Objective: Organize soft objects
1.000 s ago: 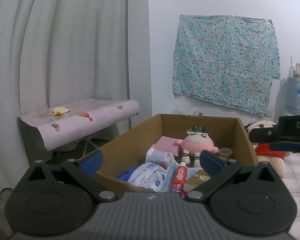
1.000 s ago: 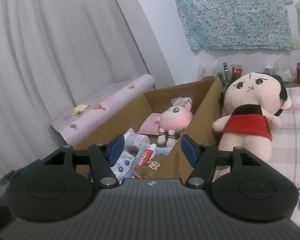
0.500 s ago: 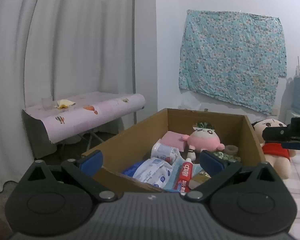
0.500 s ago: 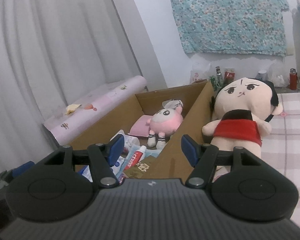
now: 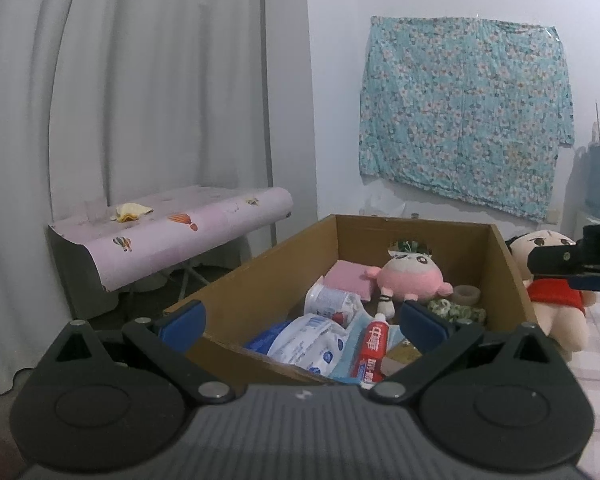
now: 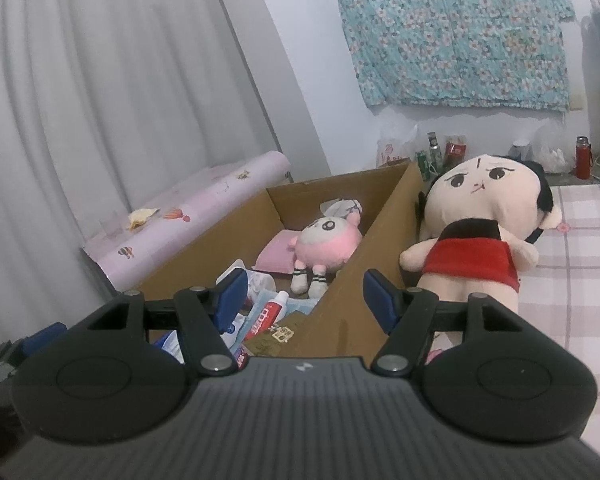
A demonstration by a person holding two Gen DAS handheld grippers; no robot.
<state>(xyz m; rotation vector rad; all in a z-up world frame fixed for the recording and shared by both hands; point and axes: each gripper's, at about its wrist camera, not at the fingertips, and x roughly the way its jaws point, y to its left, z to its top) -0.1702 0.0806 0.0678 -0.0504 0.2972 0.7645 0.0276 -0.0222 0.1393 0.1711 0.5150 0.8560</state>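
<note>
While the right gripper (image 6: 302, 300) is opening on nothing, the left gripper's (image 5: 302, 322) fingers are held apart, empty, the box (image 5: 268, 280) at twelve o'clock.

Left gripper (image 5: 302, 316) points slightly downward, jaws wide apart, empty. Right gripper (image 6: 304, 294) likewise, jaws opening, nothing between.

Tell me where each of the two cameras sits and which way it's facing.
Left wrist: rides the left tool, facing slightly down into the cardboard box; its own open blue fingers show, and the right tool's side at the right edge.
Right wrist: rides the right tool, facing along the box's right wall toward the big red-dressed doll outside it; its opening fingers show, nothing between them.
Shared: box, pink plush, toothpaste tube, doll, floral cloth.
</note>
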